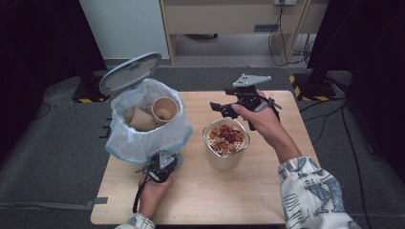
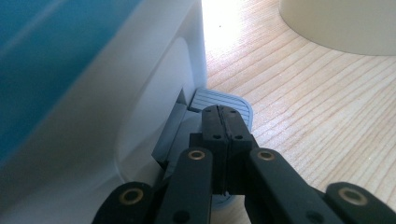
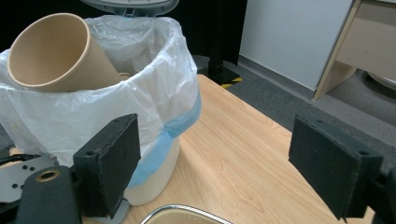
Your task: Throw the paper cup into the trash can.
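No readable text anywhere. The white bin liner (image 1: 143, 138) is plain, the brown paper cups (image 1: 165, 109) carry no print, and the pale tub (image 1: 225, 157) on the desk (image 1: 200, 195) shows no label. The person's sleeve (image 1: 310, 191) has a bold blue pattern, maybe letter shapes, but nothing there can be made out.

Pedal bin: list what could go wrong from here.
1. The left gripper, shut, presses the pedal; if it slips off, the lid may drop.
2. Paper cups already crowd the bin.
3. The full cup could spill when the open right gripper lifts it.
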`<action>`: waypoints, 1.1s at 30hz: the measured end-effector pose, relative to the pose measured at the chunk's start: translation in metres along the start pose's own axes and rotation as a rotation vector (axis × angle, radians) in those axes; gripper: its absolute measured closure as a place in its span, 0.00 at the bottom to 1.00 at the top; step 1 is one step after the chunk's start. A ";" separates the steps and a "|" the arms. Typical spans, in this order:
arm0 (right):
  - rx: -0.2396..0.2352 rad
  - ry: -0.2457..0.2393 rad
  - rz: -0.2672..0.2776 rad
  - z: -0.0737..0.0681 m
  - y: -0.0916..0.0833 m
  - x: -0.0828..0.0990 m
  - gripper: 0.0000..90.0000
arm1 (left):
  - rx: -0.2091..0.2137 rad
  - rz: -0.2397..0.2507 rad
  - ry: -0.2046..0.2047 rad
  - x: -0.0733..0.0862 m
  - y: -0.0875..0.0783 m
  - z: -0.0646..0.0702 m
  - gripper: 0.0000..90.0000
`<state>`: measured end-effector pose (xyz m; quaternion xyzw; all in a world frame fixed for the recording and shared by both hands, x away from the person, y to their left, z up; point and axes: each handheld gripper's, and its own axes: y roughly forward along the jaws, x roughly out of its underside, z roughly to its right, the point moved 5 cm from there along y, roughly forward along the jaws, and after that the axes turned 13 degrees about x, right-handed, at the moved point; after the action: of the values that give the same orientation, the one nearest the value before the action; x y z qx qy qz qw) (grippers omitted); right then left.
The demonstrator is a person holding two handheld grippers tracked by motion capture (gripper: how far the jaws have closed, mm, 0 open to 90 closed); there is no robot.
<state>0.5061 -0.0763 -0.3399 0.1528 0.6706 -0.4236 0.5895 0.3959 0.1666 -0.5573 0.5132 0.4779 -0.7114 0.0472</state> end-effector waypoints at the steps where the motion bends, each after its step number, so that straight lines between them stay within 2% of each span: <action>1: 0.002 0.000 0.000 0.001 0.000 0.001 0.19 | 0.000 0.001 0.000 0.000 0.000 0.000 0.99; 33: 0.061 0.041 -0.021 0.035 -0.018 0.029 0.18 | -0.001 0.002 0.000 0.000 0.000 0.000 0.99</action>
<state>0.5089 -0.1214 -0.3578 0.1723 0.6708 -0.4469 0.5662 0.3959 0.1663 -0.5574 0.5136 0.4777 -0.7111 0.0480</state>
